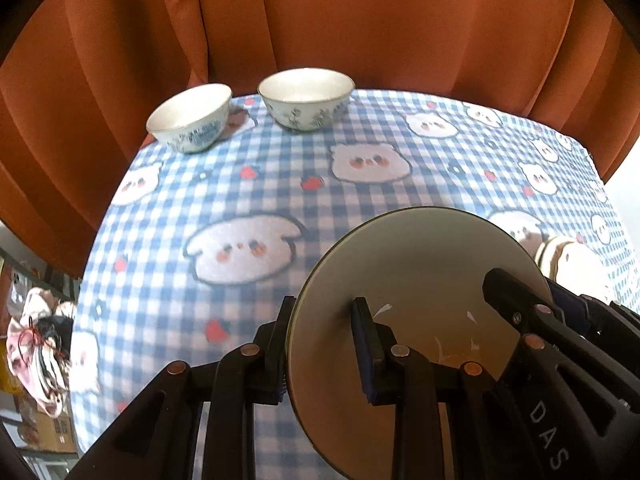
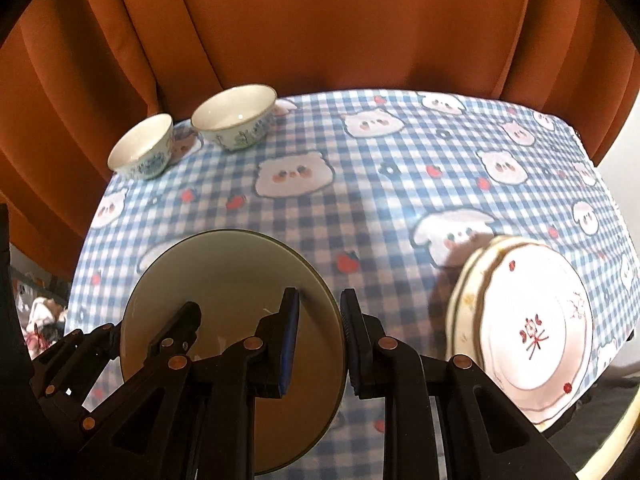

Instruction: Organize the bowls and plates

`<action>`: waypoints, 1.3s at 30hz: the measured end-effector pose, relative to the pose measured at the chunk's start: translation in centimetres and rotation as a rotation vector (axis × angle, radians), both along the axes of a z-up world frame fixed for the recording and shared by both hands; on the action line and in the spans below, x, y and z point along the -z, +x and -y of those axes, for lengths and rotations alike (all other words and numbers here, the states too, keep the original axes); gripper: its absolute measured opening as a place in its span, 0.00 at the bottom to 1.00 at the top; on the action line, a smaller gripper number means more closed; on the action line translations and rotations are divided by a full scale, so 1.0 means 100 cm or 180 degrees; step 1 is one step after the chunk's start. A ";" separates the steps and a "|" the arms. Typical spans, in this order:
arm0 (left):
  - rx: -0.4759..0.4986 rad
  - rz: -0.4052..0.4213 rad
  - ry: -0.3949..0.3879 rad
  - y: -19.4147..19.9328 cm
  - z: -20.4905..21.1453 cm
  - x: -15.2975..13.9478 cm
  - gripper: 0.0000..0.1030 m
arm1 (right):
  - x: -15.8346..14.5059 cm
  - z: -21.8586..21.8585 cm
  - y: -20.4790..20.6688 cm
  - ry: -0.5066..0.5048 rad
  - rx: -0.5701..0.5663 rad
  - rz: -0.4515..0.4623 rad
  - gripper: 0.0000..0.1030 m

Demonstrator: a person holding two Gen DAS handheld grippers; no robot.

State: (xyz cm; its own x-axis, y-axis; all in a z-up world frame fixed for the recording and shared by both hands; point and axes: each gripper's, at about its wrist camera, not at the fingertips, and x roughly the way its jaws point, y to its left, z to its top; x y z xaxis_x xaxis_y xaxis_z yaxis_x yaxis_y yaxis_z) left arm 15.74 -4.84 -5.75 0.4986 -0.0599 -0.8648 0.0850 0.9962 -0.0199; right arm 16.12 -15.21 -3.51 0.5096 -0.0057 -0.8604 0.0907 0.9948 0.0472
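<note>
A plain cream plate (image 1: 424, 280) with a dark rim is held over the checked tablecloth by both grippers. My left gripper (image 1: 324, 344) is shut on its left rim. My right gripper (image 2: 320, 340) is shut on its right rim (image 2: 332, 320); the plate also shows in the right wrist view (image 2: 224, 276). The right gripper's fingers (image 1: 508, 292) reach onto the plate in the left wrist view. Two small blue-patterned bowls (image 1: 190, 118) (image 1: 306, 98) stand at the table's far left. A stack of white plates (image 2: 532, 328) with red marks lies at the right.
The table (image 1: 360, 200) wears a blue checked cloth with cartoon animals. An orange curtain (image 1: 320, 20) hangs close behind it. Clutter and boxes (image 1: 40, 360) sit below the table's left edge. The plate stack's edge (image 1: 560, 256) shows at the right in the left wrist view.
</note>
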 end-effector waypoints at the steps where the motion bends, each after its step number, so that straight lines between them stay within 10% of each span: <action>1: -0.0022 -0.0011 0.0000 -0.003 0.003 0.002 0.25 | 0.001 0.003 -0.004 -0.0006 -0.0021 0.0000 0.24; 39: -0.0490 -0.0137 0.0110 -0.038 0.049 0.042 0.37 | 0.051 0.054 -0.026 0.0064 -0.0670 -0.0199 0.24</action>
